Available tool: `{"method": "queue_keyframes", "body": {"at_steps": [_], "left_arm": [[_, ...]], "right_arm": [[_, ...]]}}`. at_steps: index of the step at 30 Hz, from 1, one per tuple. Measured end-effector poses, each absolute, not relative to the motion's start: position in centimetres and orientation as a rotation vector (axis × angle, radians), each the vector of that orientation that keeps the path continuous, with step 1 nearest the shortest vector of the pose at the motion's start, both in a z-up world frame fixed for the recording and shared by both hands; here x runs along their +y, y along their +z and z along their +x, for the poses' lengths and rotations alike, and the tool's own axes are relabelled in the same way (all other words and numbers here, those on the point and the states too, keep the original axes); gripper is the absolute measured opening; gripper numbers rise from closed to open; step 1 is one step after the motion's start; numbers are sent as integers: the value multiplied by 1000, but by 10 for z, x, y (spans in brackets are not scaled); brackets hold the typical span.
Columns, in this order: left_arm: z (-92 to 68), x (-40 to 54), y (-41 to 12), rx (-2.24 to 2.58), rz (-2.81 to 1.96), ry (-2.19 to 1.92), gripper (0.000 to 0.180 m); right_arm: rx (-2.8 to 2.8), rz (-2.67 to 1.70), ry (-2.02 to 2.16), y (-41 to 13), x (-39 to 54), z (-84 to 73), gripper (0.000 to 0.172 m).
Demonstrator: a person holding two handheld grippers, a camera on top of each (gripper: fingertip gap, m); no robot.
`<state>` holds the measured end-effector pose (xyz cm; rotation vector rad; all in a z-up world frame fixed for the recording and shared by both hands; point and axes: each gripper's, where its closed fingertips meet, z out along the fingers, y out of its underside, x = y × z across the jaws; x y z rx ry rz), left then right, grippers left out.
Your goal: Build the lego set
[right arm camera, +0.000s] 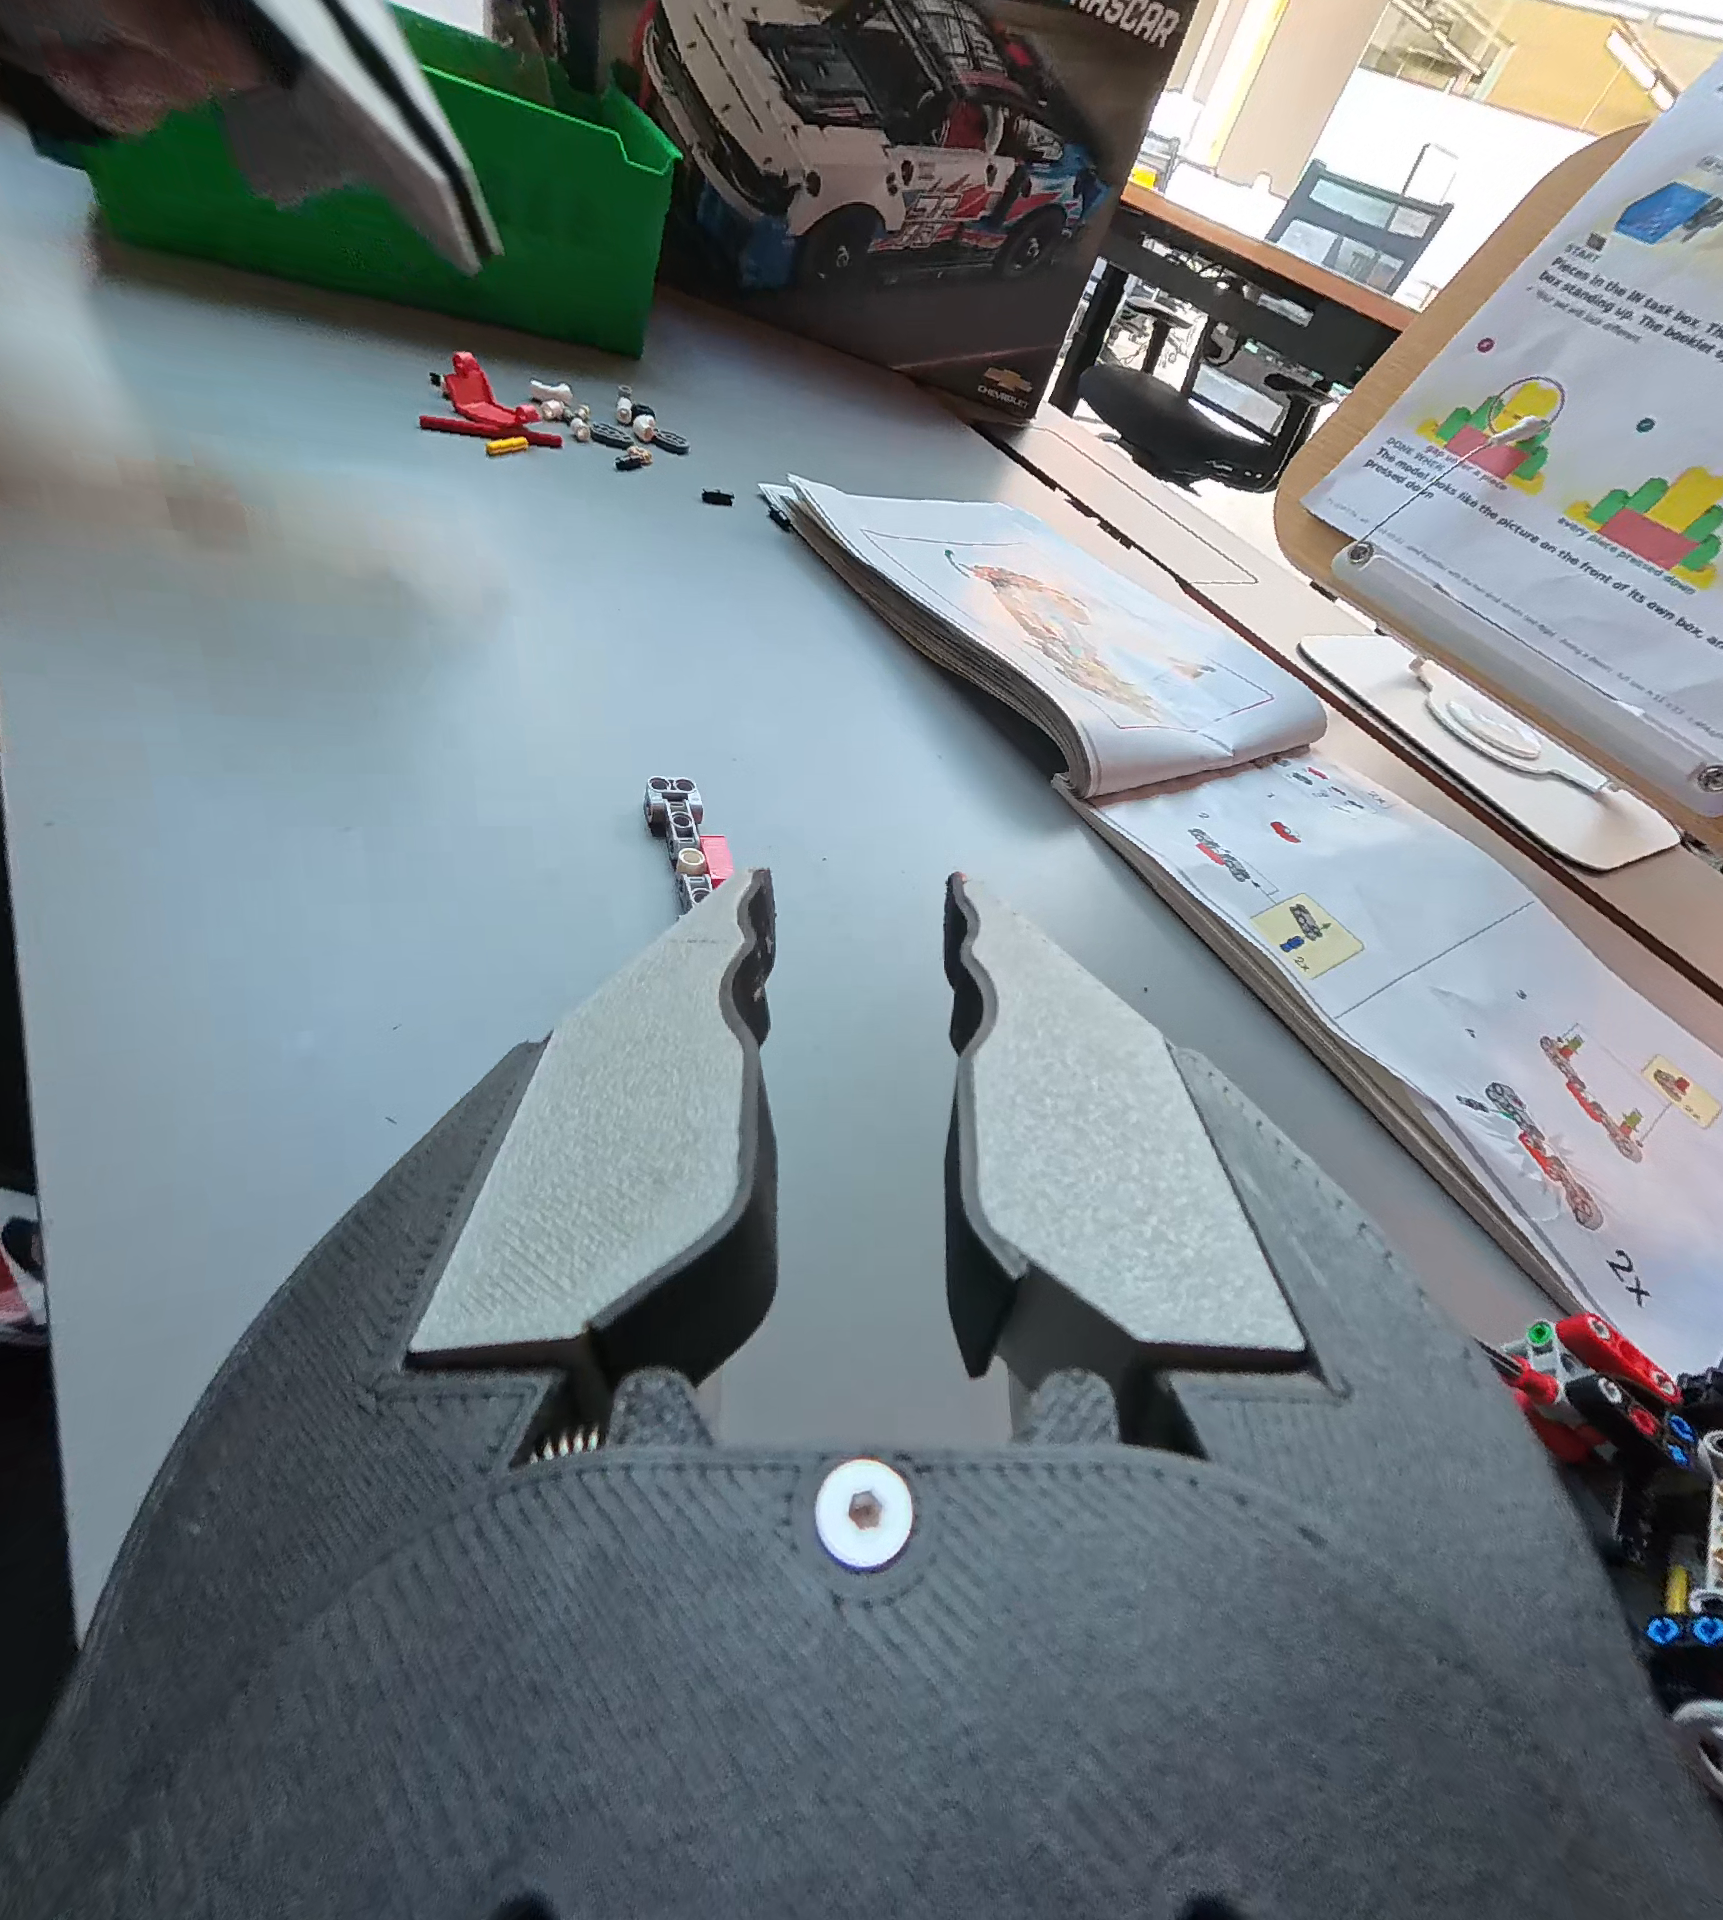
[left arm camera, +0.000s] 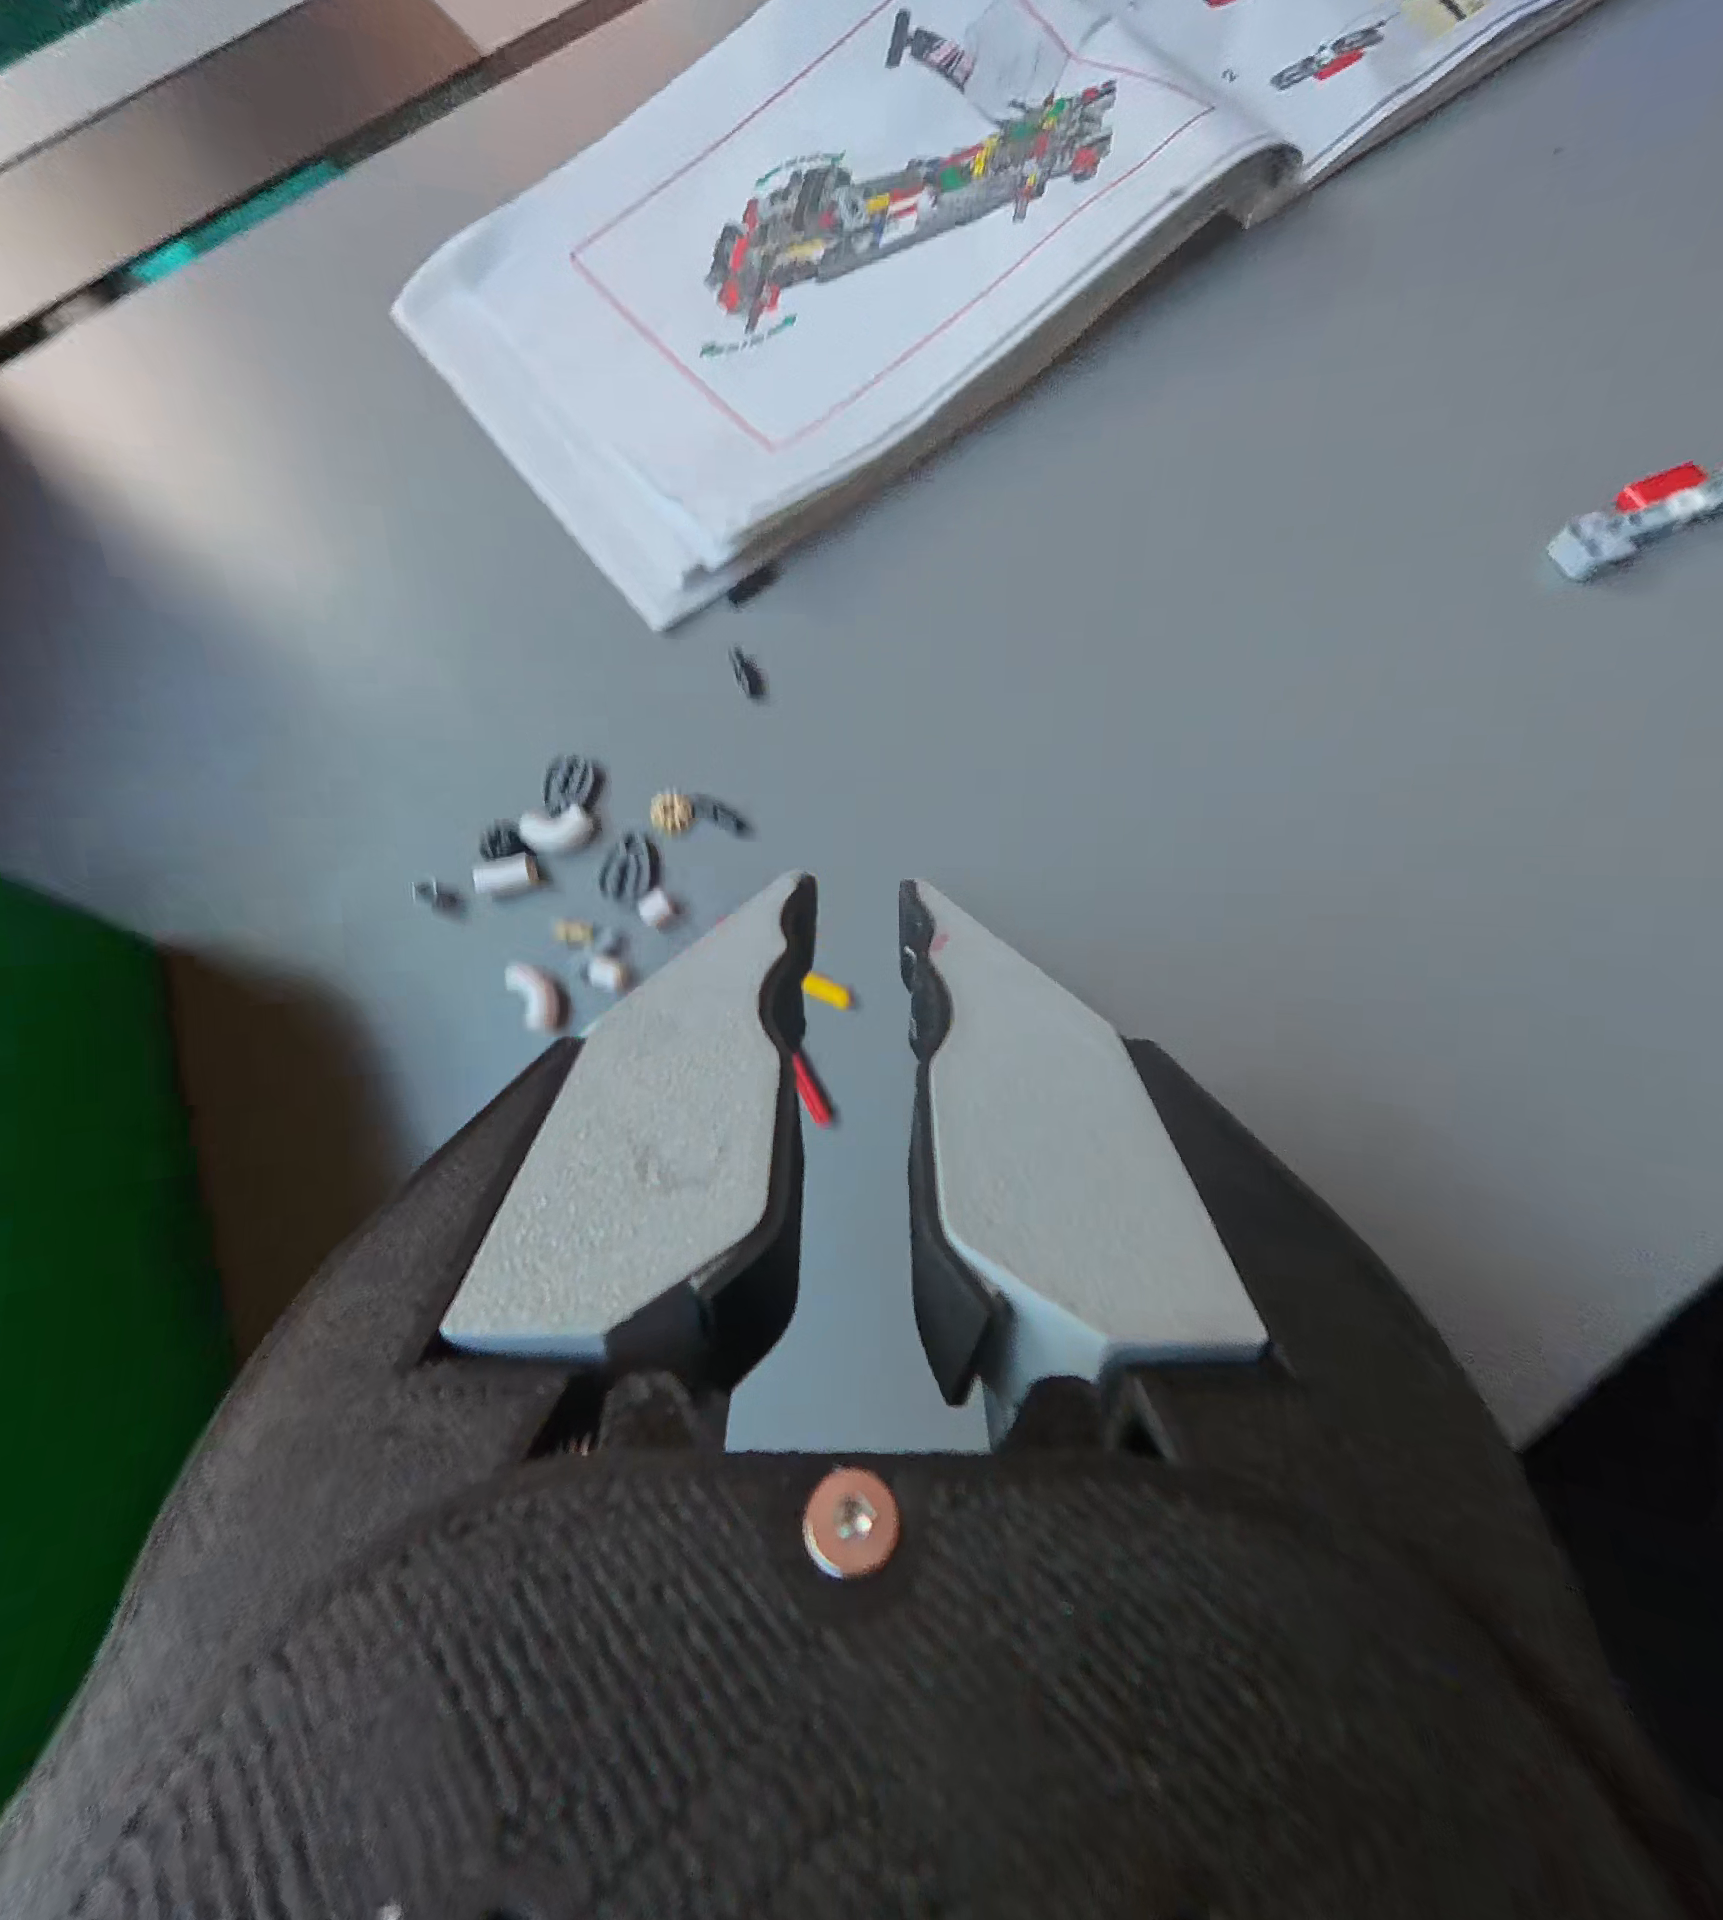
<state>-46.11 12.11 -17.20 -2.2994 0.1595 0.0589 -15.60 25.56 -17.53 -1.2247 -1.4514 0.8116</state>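
A: What's hard to read in the left wrist view?

B: Most of it is smeared. The left tongs [left arm camera: 857, 904] hang over the grey bench [left arm camera: 1252, 831], fingers a narrow gap apart with nothing pressed between the pads. A yellow pin [left arm camera: 826, 989] and a red axle [left arm camera: 812, 1089] lie on the bench in that gap, half hidden by the left finger. Just to the left is a scatter of small parts [left arm camera: 566, 883], too blurred to name singly.

A: And the right wrist view?

B: Sharp. The right tongs [right arm camera: 857, 904] stand wider apart and bare. A small grey beam assembly [right arm camera: 678, 821] with a red piece lies just beyond the left fingertip, its near end covered by it.

A: What does only that view show?

B: A green bin [right arm camera: 524, 208], a kit box picturing a car [right arm camera: 888, 156], a part-built model [right arm camera: 1688, 1507] cut off at the lower right, and the left tongs [right arm camera: 400, 135] blurred at the top. The open booklet [right arm camera: 1096, 644] shows in both.
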Motion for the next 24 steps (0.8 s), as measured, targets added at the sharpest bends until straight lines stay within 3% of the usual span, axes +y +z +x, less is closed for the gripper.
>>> {"method": "queue_keyframes", "body": {"at_steps": [10,13,20,24], "left_arm": [[-493,219,-235,187,-2587,-45,21],[-496,222,-247,209,-2627,-23,6],[-479,226,-241,243,-2553,-130,2],[-363,237,-181,517,-2115,-472,1]], "right_arm": [[-1421,-1246,811,-174,261,-154,29],[-1409,-1246,827,-173,262,-153,29],[-1409,-1240,839,-172,261,-153,28],[-1385,-1297,969,-169,256,-161,23]]}}
